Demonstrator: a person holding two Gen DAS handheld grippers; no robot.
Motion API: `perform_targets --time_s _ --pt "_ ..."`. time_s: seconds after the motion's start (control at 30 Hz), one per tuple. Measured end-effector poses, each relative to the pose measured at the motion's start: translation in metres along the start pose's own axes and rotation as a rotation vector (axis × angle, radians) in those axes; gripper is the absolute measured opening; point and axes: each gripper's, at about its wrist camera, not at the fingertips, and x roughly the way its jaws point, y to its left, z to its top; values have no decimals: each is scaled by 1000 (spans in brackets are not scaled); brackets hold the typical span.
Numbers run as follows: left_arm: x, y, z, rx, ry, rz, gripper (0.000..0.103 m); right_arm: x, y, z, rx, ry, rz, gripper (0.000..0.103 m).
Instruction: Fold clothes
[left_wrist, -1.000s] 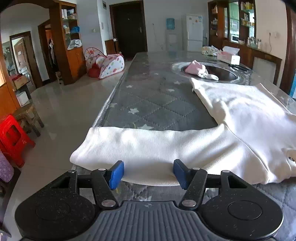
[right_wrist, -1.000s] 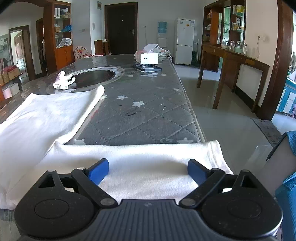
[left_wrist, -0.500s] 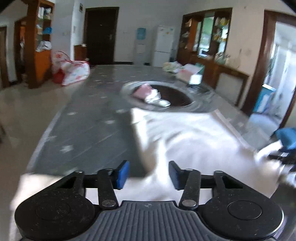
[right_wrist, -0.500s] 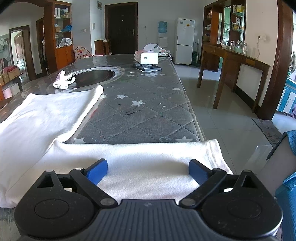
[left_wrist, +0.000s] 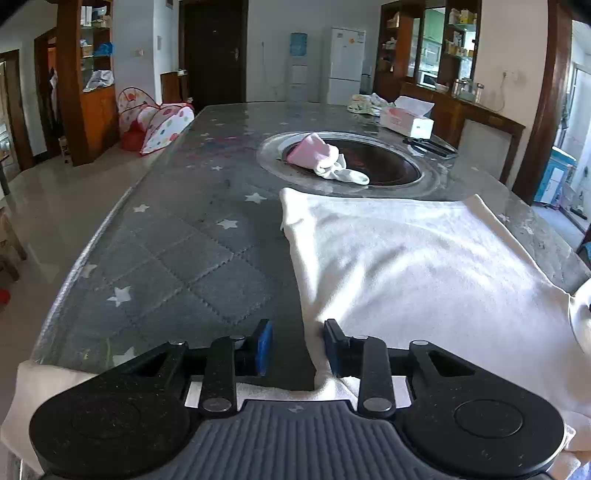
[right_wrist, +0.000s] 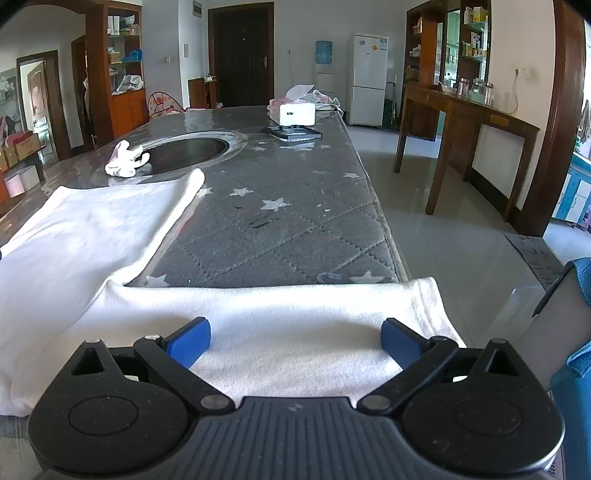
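Note:
A white long-sleeved top (left_wrist: 424, 266) lies flat on the grey star-patterned table (left_wrist: 192, 251). My left gripper (left_wrist: 298, 347) hovers low where the left sleeve (left_wrist: 44, 380) meets the body. Its jaws are closing, with the fabric's edge beside the right pad and no grip visible. In the right wrist view the top's body (right_wrist: 74, 229) lies to the left and its right sleeve (right_wrist: 295, 306) stretches across the table's near edge. My right gripper (right_wrist: 295, 339) stands wide open just above that sleeve, holding nothing.
A pink and white cloth (left_wrist: 325, 158) lies on the rim of a round recess (left_wrist: 388, 173) mid-table. A tissue box (right_wrist: 295, 112) and a flat dark object (right_wrist: 293, 133) sit farther back. The table edge (right_wrist: 384, 229) drops to tiled floor; a wooden side table (right_wrist: 461, 122) stands beyond.
My left gripper has swung right from over the left sleeve to the junction of sleeve and body, and its jaws have narrowed. The right gripper has stayed where it was.

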Motion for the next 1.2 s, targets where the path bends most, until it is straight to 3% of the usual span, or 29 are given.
perform_targets --time_s 0.07,0.13,0.37,0.53,0.6,0.67,0.83,0.9,0.97,1.2 --pt "-7 -6 1 15 -14 -5 36 -5 -3 0 10 -6 -13 98" --pt "-15 -12 2 27 -32 -13 46 -11 -8 1 34 -15 -25 96" --pt "-37 -49 0 84 -58 -117 56 -22 -42 -4 137 -20 -105 86" --pt "-47 -77 -6 143 -51 -169 68 -21 -71 -12 259 0 -101 78" --pt "-51 -86 -9 171 -55 -185 68 -19 -78 -16 300 9 -79 67" --pt "-53 -97 -12 201 -59 -196 70 -18 -84 -20 335 14 -63 64" --pt "-56 -119 -21 260 -51 -227 71 -22 -94 -28 402 -8 -29 42" --pt "-56 -127 -24 284 -47 -235 72 -25 -95 -28 403 -23 -29 21" --pt "-56 -136 -26 305 -44 -240 72 -28 -95 -26 396 -36 -35 13" --pt "-53 -164 -31 360 -44 -270 72 -52 -86 -8 360 -106 21 9"
